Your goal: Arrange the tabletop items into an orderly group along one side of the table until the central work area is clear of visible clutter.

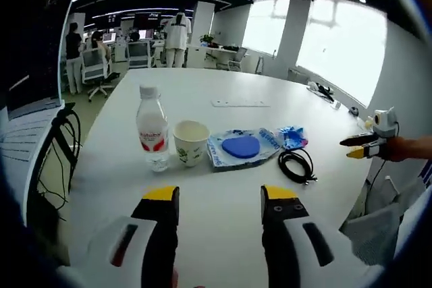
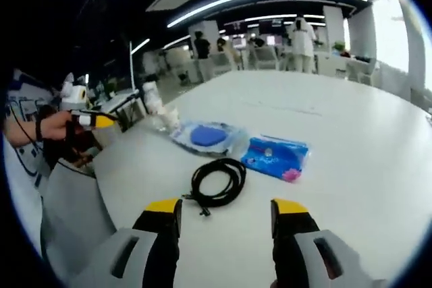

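Note:
On the white table [image 1: 229, 85] a water bottle [image 1: 152, 136] with a red label stands beside a paper cup [image 1: 190, 142]. Right of them lie a clear bag holding a blue round thing [image 1: 241, 147], a small blue packet [image 1: 291, 137] and a coiled black cable [image 1: 297, 165]. My left gripper [image 1: 219, 197] is open, low over the near table edge, short of the items. My right gripper [image 2: 227, 208] is open too, just behind the black cable [image 2: 217, 181], with the blue packet [image 2: 275, 156] and the bag [image 2: 206, 136] beyond. The other gripper [image 1: 361, 146] shows at the right edge, held by a hand.
A flat white strip [image 1: 239, 104] lies mid-table. Office chairs [image 1: 94, 72], desks and standing people [image 1: 177, 35] fill the room behind. A dark monitor and hanging cables [image 1: 61, 146] stand left of the table. Windows run along the right.

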Tool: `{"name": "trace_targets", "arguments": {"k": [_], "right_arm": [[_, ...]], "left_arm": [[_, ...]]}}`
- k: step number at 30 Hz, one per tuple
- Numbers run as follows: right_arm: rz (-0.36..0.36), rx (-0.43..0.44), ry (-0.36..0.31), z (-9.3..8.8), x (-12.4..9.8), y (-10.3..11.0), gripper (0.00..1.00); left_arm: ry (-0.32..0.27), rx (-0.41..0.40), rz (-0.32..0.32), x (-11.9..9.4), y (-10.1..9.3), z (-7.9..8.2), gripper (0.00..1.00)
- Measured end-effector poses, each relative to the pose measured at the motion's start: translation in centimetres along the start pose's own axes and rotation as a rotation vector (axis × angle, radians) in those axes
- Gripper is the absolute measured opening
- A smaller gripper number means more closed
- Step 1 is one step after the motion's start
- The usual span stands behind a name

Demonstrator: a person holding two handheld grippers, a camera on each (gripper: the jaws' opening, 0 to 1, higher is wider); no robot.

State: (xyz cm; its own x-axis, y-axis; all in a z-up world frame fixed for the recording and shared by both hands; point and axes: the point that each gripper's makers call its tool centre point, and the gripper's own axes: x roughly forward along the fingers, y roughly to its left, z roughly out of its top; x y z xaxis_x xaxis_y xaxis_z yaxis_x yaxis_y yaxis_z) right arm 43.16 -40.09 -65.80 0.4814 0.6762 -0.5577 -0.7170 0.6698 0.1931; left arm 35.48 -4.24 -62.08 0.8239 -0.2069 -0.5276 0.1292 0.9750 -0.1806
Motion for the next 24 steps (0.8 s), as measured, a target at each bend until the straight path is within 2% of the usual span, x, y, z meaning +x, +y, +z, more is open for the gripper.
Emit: {"name": "trace_targets", "arguments": {"k": [6, 9, 16, 24], "right_arm": [[-0.004, 0.003, -0.022, 0.6, -0.7, 0.7, 0.59], [0.000, -0.002, -0.017, 0.5, -0.6, 0.9, 0.60], [0.001, 0.006, -0.031, 1.1, -0.7, 1.3, 0.61], [-0.004, 0.030, -0.036, 0.9, -0.9, 1.3, 0.64]], "left_arm": [[-0.017, 0.040, 0.004, -1.7, 0.7, 0.6, 0.53], [-0.019, 0.039, 0.005, -1.6, 0.9, 0.3, 0.54], [-0.041, 0.013, 0.004, -2.1, 0.5, 0.3, 0.55], [-0.057, -0.030, 0.003, -2.8, 0.4, 0.3, 0.56]]}}
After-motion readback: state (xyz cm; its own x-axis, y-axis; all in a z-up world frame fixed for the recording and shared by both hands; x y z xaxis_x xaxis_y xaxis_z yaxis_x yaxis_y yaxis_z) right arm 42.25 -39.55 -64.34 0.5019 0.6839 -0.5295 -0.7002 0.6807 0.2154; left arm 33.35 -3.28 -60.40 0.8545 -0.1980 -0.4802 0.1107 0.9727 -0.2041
